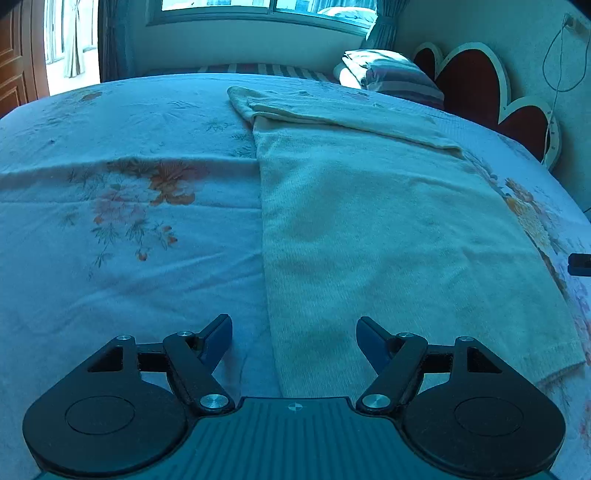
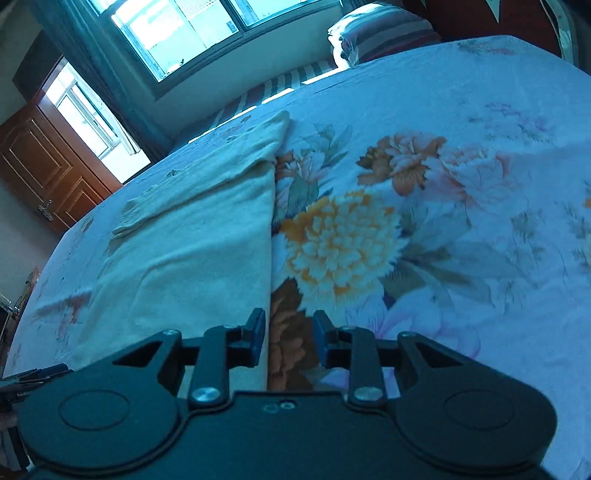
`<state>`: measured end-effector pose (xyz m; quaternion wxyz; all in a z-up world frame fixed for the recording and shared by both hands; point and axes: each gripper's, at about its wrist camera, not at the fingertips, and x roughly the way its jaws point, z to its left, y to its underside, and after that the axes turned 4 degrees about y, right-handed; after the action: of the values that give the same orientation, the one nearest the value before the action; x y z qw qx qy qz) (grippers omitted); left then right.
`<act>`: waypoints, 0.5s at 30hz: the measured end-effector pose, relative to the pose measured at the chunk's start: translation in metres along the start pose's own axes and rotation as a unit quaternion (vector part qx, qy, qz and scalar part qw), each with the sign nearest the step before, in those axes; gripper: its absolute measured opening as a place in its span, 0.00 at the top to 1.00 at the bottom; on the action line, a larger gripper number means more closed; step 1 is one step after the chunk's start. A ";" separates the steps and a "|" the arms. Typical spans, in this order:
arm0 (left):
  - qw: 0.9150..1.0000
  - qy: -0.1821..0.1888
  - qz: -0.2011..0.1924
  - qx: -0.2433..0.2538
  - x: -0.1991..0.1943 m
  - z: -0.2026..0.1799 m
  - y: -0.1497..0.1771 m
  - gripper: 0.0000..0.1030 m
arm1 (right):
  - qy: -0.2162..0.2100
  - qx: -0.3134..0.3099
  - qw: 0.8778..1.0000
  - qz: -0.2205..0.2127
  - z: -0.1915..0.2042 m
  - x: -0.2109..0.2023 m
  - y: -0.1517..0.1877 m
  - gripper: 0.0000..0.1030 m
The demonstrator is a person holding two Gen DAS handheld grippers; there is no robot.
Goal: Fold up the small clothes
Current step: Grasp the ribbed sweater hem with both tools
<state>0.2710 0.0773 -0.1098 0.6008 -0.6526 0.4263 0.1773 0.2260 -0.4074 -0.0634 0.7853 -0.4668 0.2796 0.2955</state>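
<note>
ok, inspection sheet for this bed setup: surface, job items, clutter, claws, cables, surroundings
Surface: bed with floral sheet, some creases.
Job's things: one cream knit garment lying flat, sides folded in to a long strip, sleeve laid across the far end.
Clutter: folded striped bedding at the far edge of the bed.
Grippers: left claw open, over the garment's near left edge, nothing between its fingers. Right claw partly open, empty, over the garment's right edge.
Cables: a cord hanging down the wall by the headboard.
Surroundings: window, curtains, wooden door, heart-shaped headboard.
</note>
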 end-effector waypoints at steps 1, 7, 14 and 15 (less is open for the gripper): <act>1.000 0.010 0.000 -0.004 -0.008 -0.002 0.010 0.29 | -0.001 0.012 1.000 0.007 0.001 -0.008 0.016 0.71; 0.996 0.081 0.007 -0.046 -0.031 -0.002 0.043 0.58 | -0.028 0.053 0.998 0.021 0.007 -0.030 0.070 0.67; 0.979 0.158 0.034 -0.124 -0.031 0.018 0.057 0.59 | -0.059 0.101 0.992 0.038 -0.001 -0.026 0.091 0.67; 0.972 0.178 0.030 -0.151 -0.030 0.022 0.063 0.59 | -0.065 0.108 0.991 0.040 -0.002 -0.026 0.092 0.66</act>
<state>0.2114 0.1139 -0.1323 0.4043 -0.7438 0.5140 0.1383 0.1422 -0.3784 -0.0979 0.8351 -0.3474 0.2770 0.3244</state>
